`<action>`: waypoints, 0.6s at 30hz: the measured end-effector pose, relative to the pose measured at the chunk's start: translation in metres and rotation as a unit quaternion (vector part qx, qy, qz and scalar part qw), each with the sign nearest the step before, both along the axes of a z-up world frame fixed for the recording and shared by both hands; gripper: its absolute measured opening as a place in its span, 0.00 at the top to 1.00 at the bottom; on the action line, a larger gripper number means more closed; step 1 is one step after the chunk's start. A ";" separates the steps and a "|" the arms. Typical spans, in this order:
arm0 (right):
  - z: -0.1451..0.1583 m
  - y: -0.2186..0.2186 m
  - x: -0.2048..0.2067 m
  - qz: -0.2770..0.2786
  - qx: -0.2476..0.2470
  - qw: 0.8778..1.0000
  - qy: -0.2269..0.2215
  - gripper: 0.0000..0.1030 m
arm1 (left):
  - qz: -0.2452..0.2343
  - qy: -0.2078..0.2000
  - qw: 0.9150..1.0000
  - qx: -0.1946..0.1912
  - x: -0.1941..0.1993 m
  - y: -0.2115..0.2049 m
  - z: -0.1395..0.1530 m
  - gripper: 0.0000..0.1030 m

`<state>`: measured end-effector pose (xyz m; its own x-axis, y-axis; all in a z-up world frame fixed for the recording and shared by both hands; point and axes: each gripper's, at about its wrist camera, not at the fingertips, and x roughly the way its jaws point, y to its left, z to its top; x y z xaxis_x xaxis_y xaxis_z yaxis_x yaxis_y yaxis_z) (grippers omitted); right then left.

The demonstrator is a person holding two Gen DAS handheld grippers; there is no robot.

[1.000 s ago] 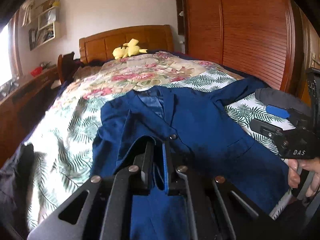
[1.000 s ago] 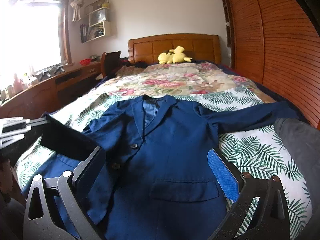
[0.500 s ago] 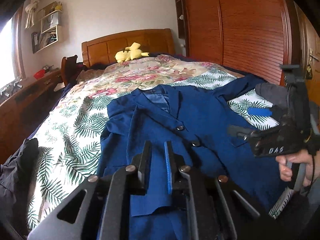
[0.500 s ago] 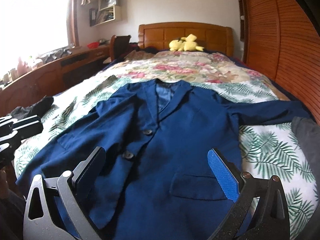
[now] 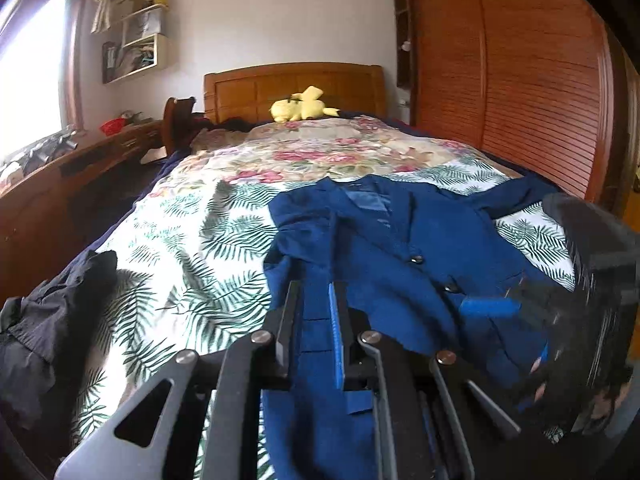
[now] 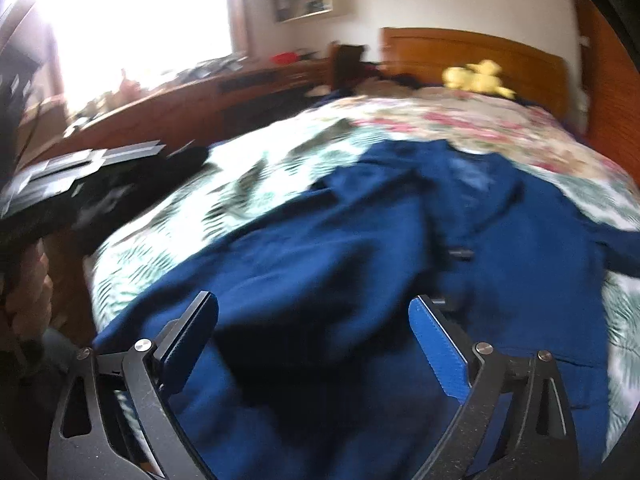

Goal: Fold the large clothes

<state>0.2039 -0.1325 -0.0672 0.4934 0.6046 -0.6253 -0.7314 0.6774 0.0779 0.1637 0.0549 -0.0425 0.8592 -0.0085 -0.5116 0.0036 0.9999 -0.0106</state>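
2 tools are over the bed (image 5: 192,240), where the navy blazer (image 5: 400,248) lies flat on the palm-leaf cover, collar toward the headboard. My left tool (image 5: 316,320) is nearly pressed together and pinches a fold of the blazer's cloth. My right tool (image 6: 312,324) stands spread wide above the blazer, its jaws just closing a little, pressing on nothing.

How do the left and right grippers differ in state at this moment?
The left gripper has its fingers nearly closed on blue jacket fabric; the right gripper stands wide open, gripping nothing. The left view is sharp, the right blurred. Both hang over the jacket near its bottom edge.
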 end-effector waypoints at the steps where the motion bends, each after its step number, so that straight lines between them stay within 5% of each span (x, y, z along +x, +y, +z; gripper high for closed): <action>1: -0.003 0.008 -0.003 0.013 -0.004 1.000 0.003 0.06 | 0.003 0.001 1.000 -0.002 0.000 0.004 0.000 0.90; 7: -0.030 0.040 -0.011 0.038 -0.070 0.997 0.009 0.14 | 0.011 0.001 1.000 -0.008 -0.001 0.015 0.000 0.90; 10: -0.033 0.038 -0.008 0.025 -0.086 0.996 0.000 0.40 | 0.012 0.003 1.000 -0.005 -0.001 0.015 -0.001 0.90; 14: -0.029 0.026 -0.003 0.011 -0.094 0.995 -0.015 0.87 | 0.007 0.009 1.000 -0.003 0.001 0.011 -0.004 0.90; 18: -0.013 0.004 0.003 -0.004 -0.069 0.997 -0.023 0.94 | 0.001 0.009 1.000 -0.001 0.003 0.005 -0.004 0.91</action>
<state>0.2069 -0.1286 -0.0800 0.5274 0.5103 -0.6793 -0.7269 0.6850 -0.0498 0.1664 0.0597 -0.0461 0.8503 -0.0090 -0.5262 0.0023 0.9999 -0.0133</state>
